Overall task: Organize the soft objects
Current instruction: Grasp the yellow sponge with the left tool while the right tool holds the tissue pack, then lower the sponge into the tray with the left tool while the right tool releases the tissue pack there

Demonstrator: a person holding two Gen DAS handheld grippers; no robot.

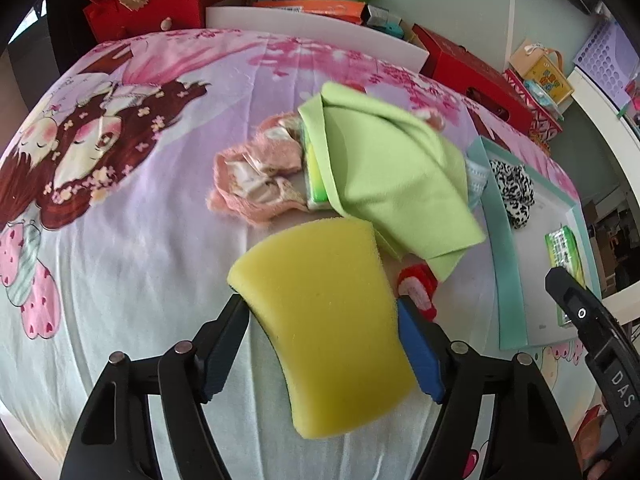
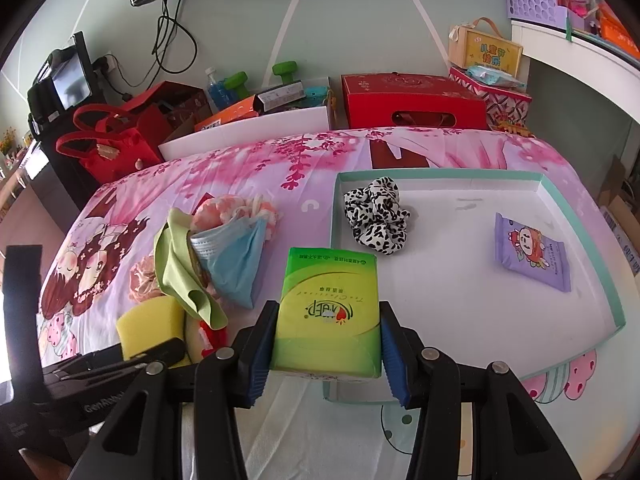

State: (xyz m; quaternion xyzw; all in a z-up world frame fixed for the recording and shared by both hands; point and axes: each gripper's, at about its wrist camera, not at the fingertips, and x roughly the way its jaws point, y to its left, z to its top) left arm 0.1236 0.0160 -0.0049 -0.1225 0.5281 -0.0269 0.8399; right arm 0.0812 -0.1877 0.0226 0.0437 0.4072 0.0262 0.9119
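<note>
Sponge point(image 1: 328, 320), yellow, lies lengthwise between the left gripper point(image 1: 324, 312) pads, which press its sides. Beyond it a green cloth point(image 1: 384, 176) drapes a pile on the bedsheet point(image 1: 120, 240). Right gripper point(image 2: 326, 344) clamps a green tissue pack point(image 2: 330, 312) at the tray point(image 2: 576, 240) edge; only that view shows the purple packet point(image 2: 530, 252).

My work surface is a bed point(image 2: 280, 168) under a pink cartoon-print sheet. On it lie a teal-rimmed tray point(image 2: 576, 240) and, left of it, a heap: green cloth point(image 1: 392, 172), pink fuzzy item point(image 1: 256, 184), blue face mask point(image 2: 236, 264).
</note>
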